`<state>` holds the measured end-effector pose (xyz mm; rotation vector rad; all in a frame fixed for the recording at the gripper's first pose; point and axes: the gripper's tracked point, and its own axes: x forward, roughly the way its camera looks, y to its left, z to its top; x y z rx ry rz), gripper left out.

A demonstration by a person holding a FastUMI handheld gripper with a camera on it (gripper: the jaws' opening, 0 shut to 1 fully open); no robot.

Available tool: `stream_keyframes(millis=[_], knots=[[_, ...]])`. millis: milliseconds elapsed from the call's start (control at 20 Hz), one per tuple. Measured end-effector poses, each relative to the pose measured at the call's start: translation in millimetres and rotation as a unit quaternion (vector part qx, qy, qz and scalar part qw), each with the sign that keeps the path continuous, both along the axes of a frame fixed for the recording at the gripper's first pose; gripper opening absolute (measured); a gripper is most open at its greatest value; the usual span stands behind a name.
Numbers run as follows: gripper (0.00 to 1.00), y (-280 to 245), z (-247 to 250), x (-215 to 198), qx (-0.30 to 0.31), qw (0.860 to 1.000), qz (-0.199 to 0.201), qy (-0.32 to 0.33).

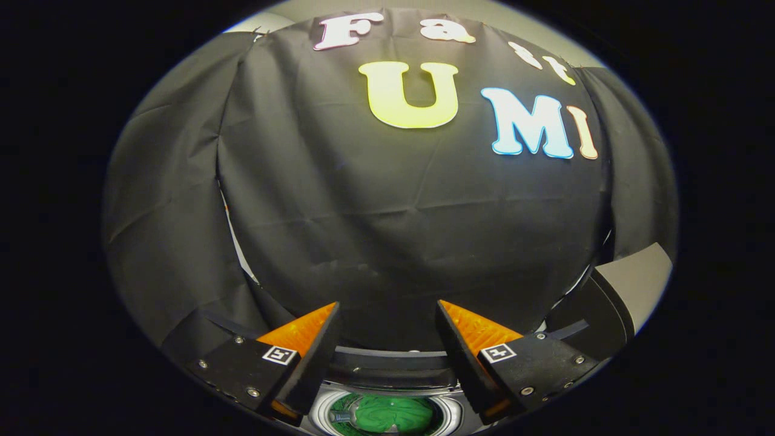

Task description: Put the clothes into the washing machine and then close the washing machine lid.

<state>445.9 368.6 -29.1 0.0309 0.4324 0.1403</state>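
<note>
My gripper [387, 312] is open, its two fingers spread apart with nothing between them, raised above the washing machine. Below and between the fingers I look down into the machine's round drum [387, 413]. A green piece of clothing [393, 413] lies bunched inside the drum. The dark rim of the machine's top [387, 363] curves across just under the fingertips. To the right of the fingers a dark and grey slanted panel [623, 290] stands up, possibly the raised lid; I cannot tell for sure.
The booth's black cloth wall [393, 212] hangs close ahead beyond the fingers and wraps around both sides. A pale ceiling strip [303, 9] shows above the cloth.
</note>
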Motion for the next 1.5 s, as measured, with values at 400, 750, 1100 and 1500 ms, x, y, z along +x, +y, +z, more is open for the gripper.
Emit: stream_keyframes(millis=[400, 750, 1100, 1500], knots=[[0.94, 1, -3, -40, 0.007, 0.999, 0.015, -0.032], [0.93, 2, -10, -75, 0.023, 0.998, 0.030, -0.048], [0.93, 0, -41, -101, 0.026, 0.999, 0.023, -0.018], [0.91, 1, -93, -142, 0.032, 0.999, 0.031, 0.032]])
